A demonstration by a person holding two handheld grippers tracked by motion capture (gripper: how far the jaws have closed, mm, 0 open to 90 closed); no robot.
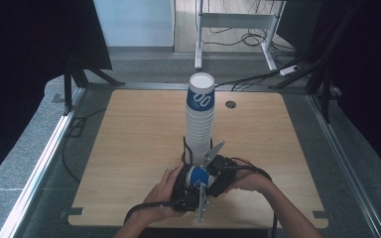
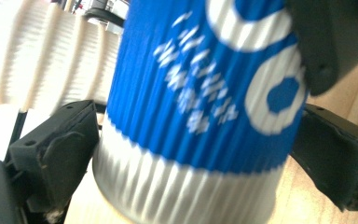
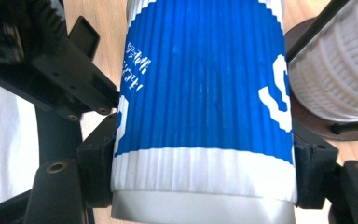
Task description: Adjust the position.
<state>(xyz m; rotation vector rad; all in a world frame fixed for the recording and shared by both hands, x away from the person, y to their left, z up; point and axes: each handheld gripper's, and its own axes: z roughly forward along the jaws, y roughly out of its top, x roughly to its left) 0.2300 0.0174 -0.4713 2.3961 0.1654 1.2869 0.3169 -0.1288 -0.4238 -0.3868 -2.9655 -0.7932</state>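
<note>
A ribbed blue and white paper cup (image 1: 197,177) is held near the table's front edge, between two hands. My left gripper (image 1: 187,185) and my right gripper (image 1: 218,172) crowd around it from either side. In the left gripper view the cup (image 2: 200,102) sits between both black jaws, which press its sides, so the left gripper (image 2: 198,156) is shut on it. The right gripper (image 3: 205,175) likewise clamps the cup (image 3: 205,79) near its white lower band. A tall stack of white cups (image 1: 199,124), topped by a blue one, rises just behind.
The stack (image 3: 335,74) stands in a dark round holder (image 3: 314,126) with thin black rods. The wooden table (image 1: 129,139) has a cable hole (image 1: 230,104) at the back. Black curtains flank both sides, and cables and a desk frame lie on the floor beyond.
</note>
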